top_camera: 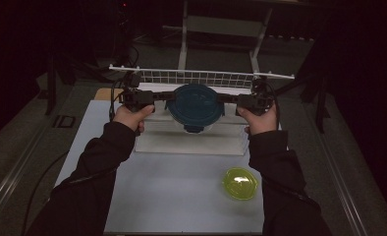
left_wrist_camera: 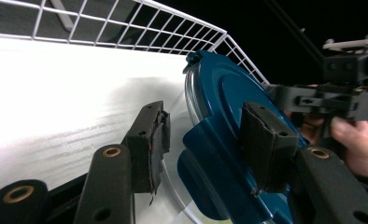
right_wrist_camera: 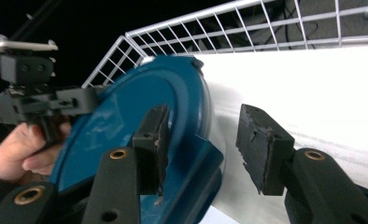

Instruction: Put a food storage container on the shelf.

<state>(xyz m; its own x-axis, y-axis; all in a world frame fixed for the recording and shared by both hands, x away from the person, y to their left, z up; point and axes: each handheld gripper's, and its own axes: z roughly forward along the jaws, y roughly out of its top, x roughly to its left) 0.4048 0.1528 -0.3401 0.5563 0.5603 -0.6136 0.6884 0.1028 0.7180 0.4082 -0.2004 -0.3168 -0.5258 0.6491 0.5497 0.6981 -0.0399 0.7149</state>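
- While both hands meet at the upper middle of the high view, the left tongs (top_camera: pixel 159 98) stand half apart, straddling the clip flap of the round dark-blue plastic lid (top_camera: pixel 195 105) on a clear container; whether the pads press is unclear.
- Right tongs (top_camera: pixel 228 100) likewise straddle the opposite flap (right_wrist_camera: pixel 196 172), one pad clearly apart.
- Container sits over the white ribbed board (top_camera: pixel 191 140) on the tabletop (top_camera: pixel 172 196).
- No readable writing.
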